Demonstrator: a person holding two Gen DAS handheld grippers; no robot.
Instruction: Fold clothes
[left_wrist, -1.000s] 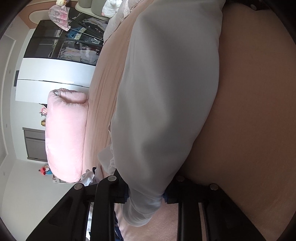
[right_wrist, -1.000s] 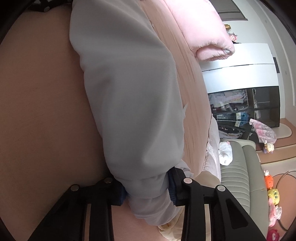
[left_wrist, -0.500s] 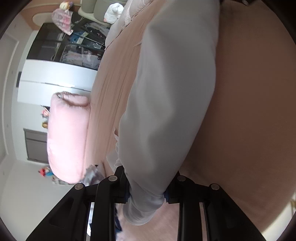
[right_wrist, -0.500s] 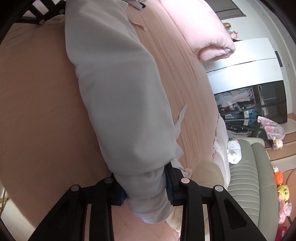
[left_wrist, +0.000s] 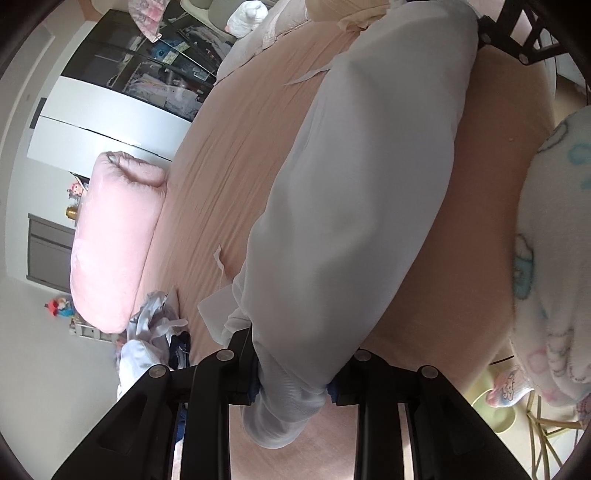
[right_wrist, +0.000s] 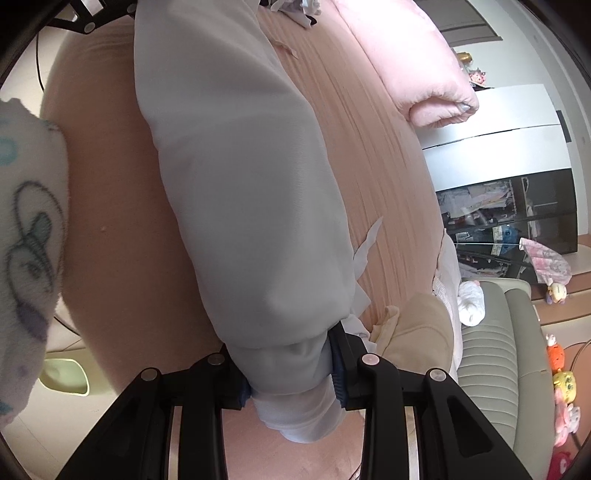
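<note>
Currently both grippers are clamped on the same pale grey garment (left_wrist: 362, 206), one at each end. In the left wrist view my left gripper (left_wrist: 293, 387) sits at the bottom centre, fingers pinching a bunched end of the cloth, with a stub of fabric poking out below the pads. From there the garment runs as a long band toward the upper right of the frame, where I see the other gripper's black frame at the top right corner.

Right wrist view mirrors it: right gripper (right_wrist: 291, 380) at the bottom centre, pads pressed on the gathered hem, garment (right_wrist: 240, 177) stretching to the upper left.

Cloth spans above the peach bedsheet (left_wrist: 229, 166); I can't tell if its middle touches the sheet.

Pink pillow (left_wrist: 114, 240) is at the left of the left view, with a crumpled pile of clothes (left_wrist: 151, 332) just below it. A fleece sleeve (left_wrist: 554, 240) with cartoon print fills the right edge. Beige folded item (right_wrist: 417, 328) lies just right of the right gripper.
</note>
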